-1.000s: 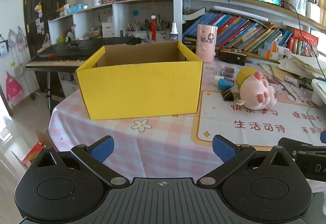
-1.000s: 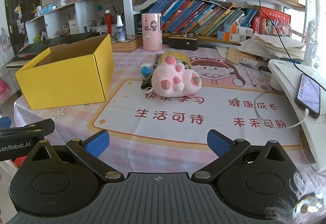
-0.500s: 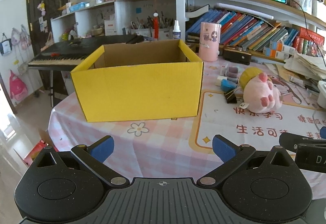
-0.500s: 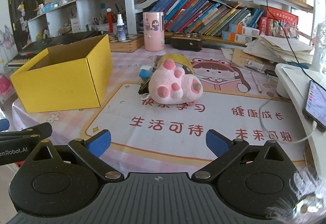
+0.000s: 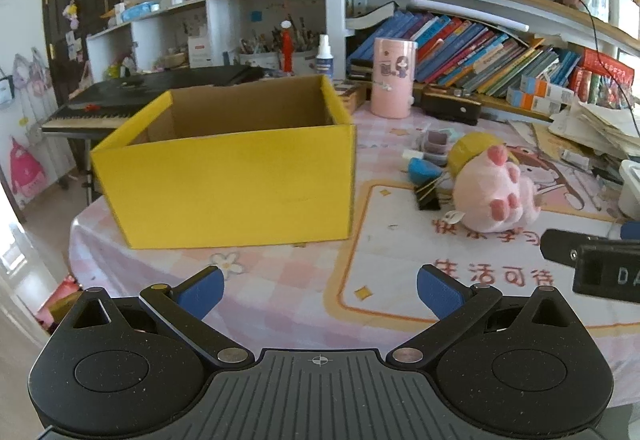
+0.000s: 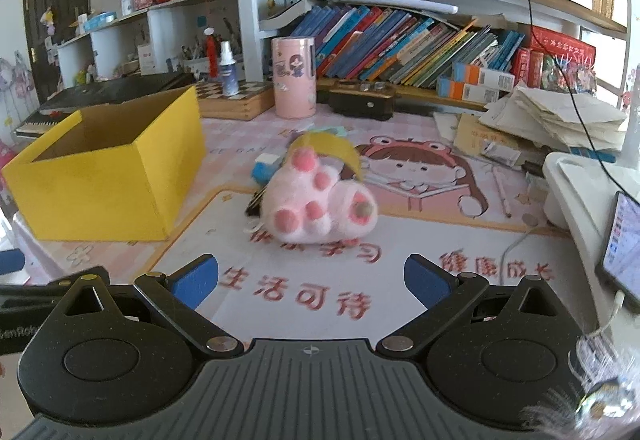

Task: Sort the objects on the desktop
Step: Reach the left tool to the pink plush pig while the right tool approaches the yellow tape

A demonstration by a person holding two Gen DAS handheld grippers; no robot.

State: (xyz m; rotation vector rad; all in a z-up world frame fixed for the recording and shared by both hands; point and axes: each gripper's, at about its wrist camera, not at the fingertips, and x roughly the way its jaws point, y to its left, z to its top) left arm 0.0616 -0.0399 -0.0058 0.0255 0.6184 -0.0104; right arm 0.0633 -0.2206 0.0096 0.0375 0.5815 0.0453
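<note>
Opening step, by the look of it: nothing is gripped yet and the yellow box (image 5: 228,168) appears empty as far as its inside shows. Left gripper (image 5: 318,290) hangs over the checked cloth just in front of the box, fingers wide apart, nothing between them. Right gripper (image 6: 312,280) hangs over the printed mat (image 6: 420,240) to the right of the box, fingers likewise spread and empty, aimed at the pink plush (image 6: 316,208). The plush lies on its back on the mat, right of the box and apart from it, paws up. Just behind it, on the side toward the box, sit a black binder clip (image 5: 428,196), a blue item (image 5: 424,169) and a yellow roll (image 5: 472,154), all bunched close. Likely next move: right gripper goes forward and down onto the plush, closes on its soft body, then carries it left over the box rim. Plush should squash, so a deep bite seems wise. Hard to read: box floor is hidden by the near wall; the small clutter behind the plush is partly covered and blurred; the plush's face is turned away.
</note>
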